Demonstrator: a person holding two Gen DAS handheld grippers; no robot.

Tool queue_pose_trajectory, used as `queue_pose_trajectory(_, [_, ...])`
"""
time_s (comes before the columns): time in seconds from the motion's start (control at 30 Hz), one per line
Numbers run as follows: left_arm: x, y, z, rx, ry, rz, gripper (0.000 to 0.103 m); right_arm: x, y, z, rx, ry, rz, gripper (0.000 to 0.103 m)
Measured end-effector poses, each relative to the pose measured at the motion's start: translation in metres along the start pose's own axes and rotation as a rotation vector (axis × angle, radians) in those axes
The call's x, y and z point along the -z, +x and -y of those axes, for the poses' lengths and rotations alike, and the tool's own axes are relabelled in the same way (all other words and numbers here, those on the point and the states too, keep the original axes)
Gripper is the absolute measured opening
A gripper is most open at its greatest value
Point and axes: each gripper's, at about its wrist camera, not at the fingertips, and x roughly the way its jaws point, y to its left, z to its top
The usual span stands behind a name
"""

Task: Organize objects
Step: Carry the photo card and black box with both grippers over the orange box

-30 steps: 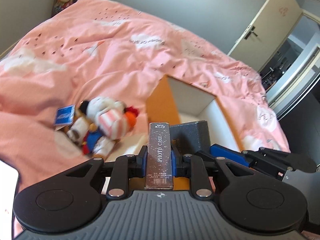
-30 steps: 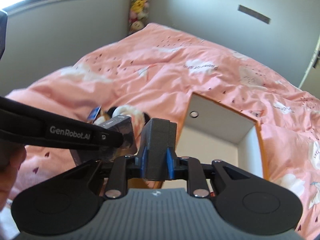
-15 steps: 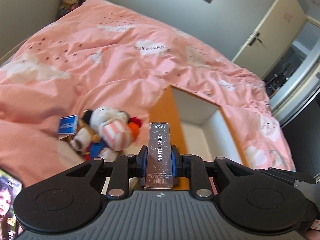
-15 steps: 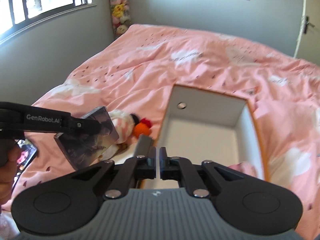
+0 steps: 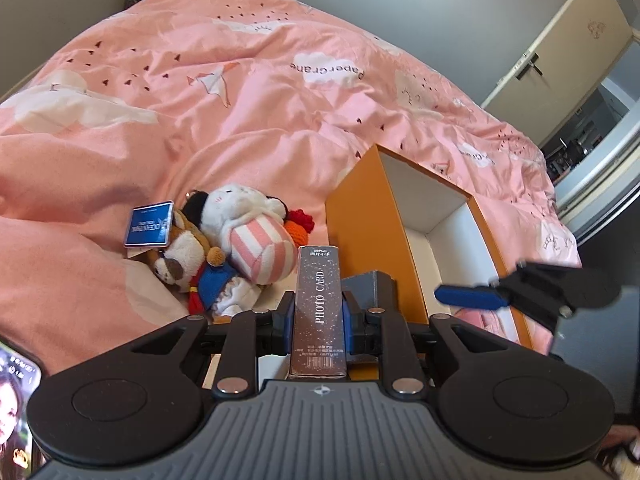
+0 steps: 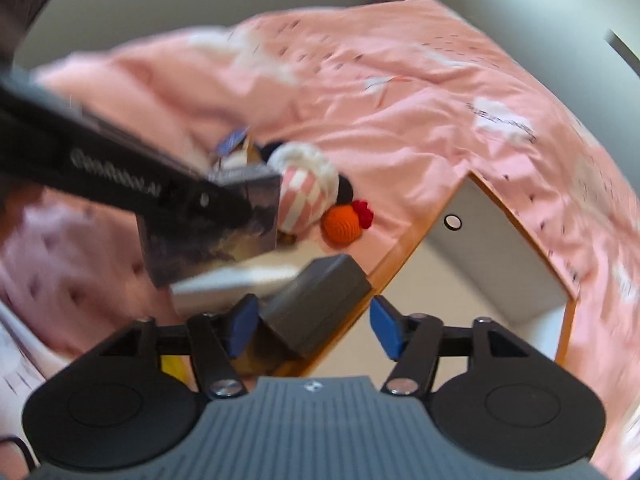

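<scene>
So my right gripper (image 6: pixel 312 328) let go of the grey box (image 6: pixel 316 300) a second ago and is wide open again; it's sitting on the orange bin (image 6: pixel 404 248) edge. Left gripper (image 5: pixel 318 320) still clamped on the photo card box (image 5: pixel 318 304), that goes next.

Left gripper (image 5: pixel 319 316): photo card box (image 5: pixel 318 308) clamped between fingers, standing on end. Grey box (image 5: pixel 370 286) just right of it, behind right finger, against wall of open storage box (image 5: pixel 360 232). Plush toys (image 5: pixel 228 248) ahead-left of fingers, on duvet (image 5: pixel 248 92). Phone (image 5: pixel 14 400) far left, near. Right gripper (image 6: pixel 312 326): fingers apart, grey box between them, nearer left finger; storage box ahead-right.
</scene>
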Motion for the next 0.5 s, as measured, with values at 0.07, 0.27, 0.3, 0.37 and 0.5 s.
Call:
queue_pose_trajectory(0.07, [0.0,0.004,0.001,0.003,0.012,-0.01,0.025,-0.001,0.007,-0.002,0.008,-0.104,-0.029,0.066])
queue_pose_trajectory(0.27, [-0.002,0.015,0.002,0.016,0.026,-0.036,0.025,-0.008,0.02,-0.007,-0.048,-0.356,-0.088,0.086])
queue_pose_trajectory(0.3, [-0.002,0.017,0.002,0.017,0.027,-0.04,0.025,-0.01,0.022,-0.008,-0.054,-0.388,-0.097,0.087])
queue_pose_trajectory(0.37, [-0.003,0.02,0.001,0.02,0.027,-0.048,0.025,-0.013,0.028,-0.01,-0.073,-0.445,-0.111,0.089])
queue_pose_trajectory(0.5, [-0.004,0.025,-0.001,0.019,0.031,-0.059,0.025,-0.018,0.042,-0.01,-0.112,-0.504,-0.152,0.09])
